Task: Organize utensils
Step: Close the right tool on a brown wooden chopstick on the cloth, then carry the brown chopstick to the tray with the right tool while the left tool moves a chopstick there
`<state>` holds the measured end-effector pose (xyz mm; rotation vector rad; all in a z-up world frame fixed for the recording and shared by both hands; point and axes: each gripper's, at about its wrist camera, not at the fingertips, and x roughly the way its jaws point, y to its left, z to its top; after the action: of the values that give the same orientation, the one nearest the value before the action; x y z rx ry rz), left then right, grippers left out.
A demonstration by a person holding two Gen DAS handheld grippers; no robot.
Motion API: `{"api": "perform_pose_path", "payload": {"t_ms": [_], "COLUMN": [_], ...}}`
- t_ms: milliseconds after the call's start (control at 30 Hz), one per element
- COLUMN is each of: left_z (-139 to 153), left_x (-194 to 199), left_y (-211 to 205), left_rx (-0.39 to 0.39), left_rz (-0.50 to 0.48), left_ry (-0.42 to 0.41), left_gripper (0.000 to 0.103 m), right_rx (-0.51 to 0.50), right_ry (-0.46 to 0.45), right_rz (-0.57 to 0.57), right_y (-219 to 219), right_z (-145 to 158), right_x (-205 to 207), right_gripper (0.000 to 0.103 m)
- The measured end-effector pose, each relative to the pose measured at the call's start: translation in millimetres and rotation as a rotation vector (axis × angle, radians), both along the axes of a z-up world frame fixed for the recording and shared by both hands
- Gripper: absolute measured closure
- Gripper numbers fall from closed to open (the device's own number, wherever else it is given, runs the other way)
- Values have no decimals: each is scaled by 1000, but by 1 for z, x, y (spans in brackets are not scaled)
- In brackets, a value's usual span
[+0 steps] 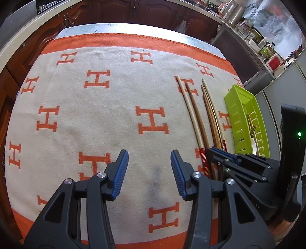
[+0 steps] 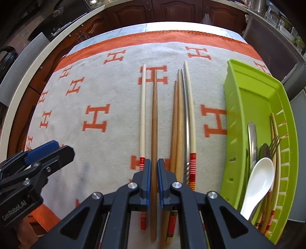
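Several chopsticks lie side by side on the blanket. My right gripper [image 2: 154,162] is shut on a dark brown wooden chopstick [image 2: 154,118], low on the cloth. A pale chopstick with a red-striped end [image 2: 142,115] lies just left of it; a bunch of brown, steel and pale ones [image 2: 181,118] lies to the right. A lime green tray [image 2: 246,99] at the right holds a white spoon [image 2: 257,183], a fork, a knife and chopsticks. My left gripper [image 1: 149,159] is open and empty over bare cloth, left of the chopsticks [image 1: 198,122]; it also shows in the right wrist view [image 2: 47,151].
A cream blanket with orange H letters and an orange border [image 1: 95,115] covers the table. Dark wooden cabinets [image 1: 153,11] stand behind it. A counter with jars and kettles [image 1: 248,28] runs along the right. The green tray [image 1: 239,107] sits near the table's right edge.
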<state>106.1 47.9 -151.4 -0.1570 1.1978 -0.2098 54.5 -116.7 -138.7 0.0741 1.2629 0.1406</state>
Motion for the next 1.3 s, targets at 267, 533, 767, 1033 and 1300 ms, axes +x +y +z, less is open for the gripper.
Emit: {"api": "perform_pose_path", "payload": {"t_ms": [267,533,767,1033,1300], "left_z": [-2,-3,-6,-21,-28], "left_x": [1,6,14,16,13], "left_y": [-6,-26,-62,-95,-101], "left_rx": [3,-36,-17,70,112], "left_rz": [-1,-40,-71,-96,-72], "left_ry": [10,22,22,43,23], "left_gripper": [60,60,60,60,99], "right_rx": [158,227,262,226,209], "right_ry": [24,-33,-112,-187,-179], "right_rz": [12,-53,-132,-248,-299], "right_y": [3,-26,-63,-116,-143], "right_z": [-1,18,43,60,54], "right_x": [-14,-28,-41,-58,-66], "right_gripper": [97,97,97,97,97]}}
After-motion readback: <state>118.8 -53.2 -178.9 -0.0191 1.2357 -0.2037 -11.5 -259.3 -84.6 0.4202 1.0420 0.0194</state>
